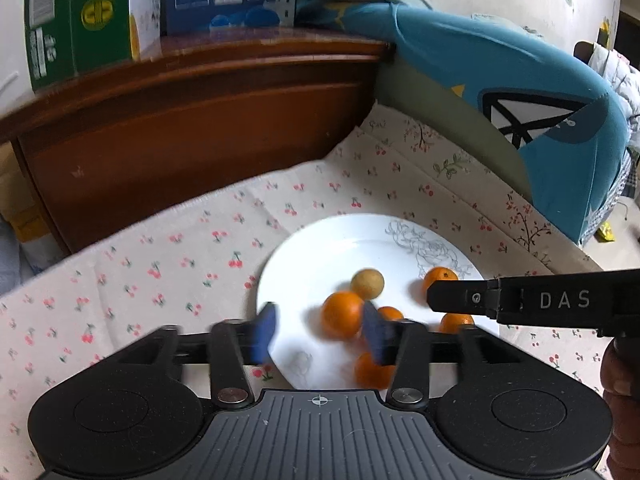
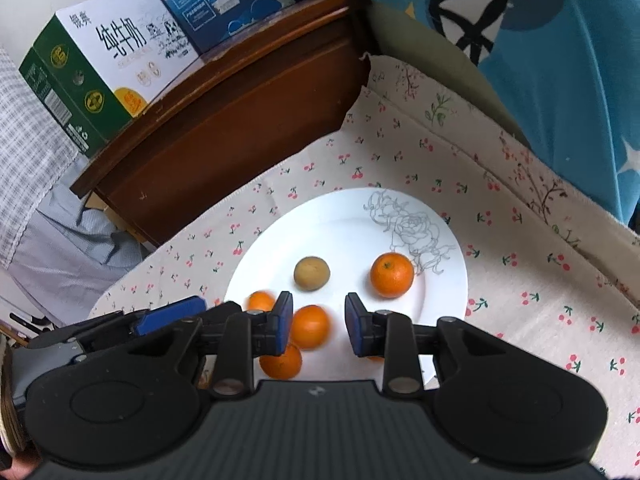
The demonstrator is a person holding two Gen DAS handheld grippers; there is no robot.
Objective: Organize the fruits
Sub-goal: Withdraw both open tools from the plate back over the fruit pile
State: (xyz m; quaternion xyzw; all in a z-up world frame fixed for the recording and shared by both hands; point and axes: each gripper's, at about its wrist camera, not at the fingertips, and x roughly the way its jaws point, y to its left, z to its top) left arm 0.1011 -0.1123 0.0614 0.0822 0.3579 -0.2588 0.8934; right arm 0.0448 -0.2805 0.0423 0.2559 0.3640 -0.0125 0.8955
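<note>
My left gripper [image 1: 320, 334]: jaws stand apart with nothing pressed between the blue pads, which are blurred; it hangs over the near edge of the white plate [image 1: 312, 248].
Nearest orange to my left gripper [image 1: 343, 314]: lies on the plate in the gap, just by the right-hand pad; whether the pad touches it I cannot tell. It looks smeared.
Other fruit by my left gripper: one orange [image 1: 374, 370] low by the right-hand pad, partly hidden behind it.
My right gripper [image 2: 319, 326]: jaws stand narrowly apart, gripping nothing; it is also over the plate's near edge [image 2: 440, 240].
Nearest orange to my right gripper [image 2: 310, 326]: on the plate, just beside the left-hand pad [image 2: 282, 326] and well clear of the right-hand one.
Fruit further out: a brownish-yellow fruit [image 2: 311, 273] just beyond the pads, and a sharp, stemmed orange [image 2: 391, 275] to its right, near the plate's rose drawing.
Fruit to the left: a small orange [image 2: 261, 301] peeks past the left-hand pad, another [image 2: 281, 362] lies under it.
Surface: cherry-print cloth [image 2: 520, 280] under the plate.
Beyond: a wooden headboard [image 2: 240, 120] carrying a green-and-white carton [image 2: 100, 72].
</note>
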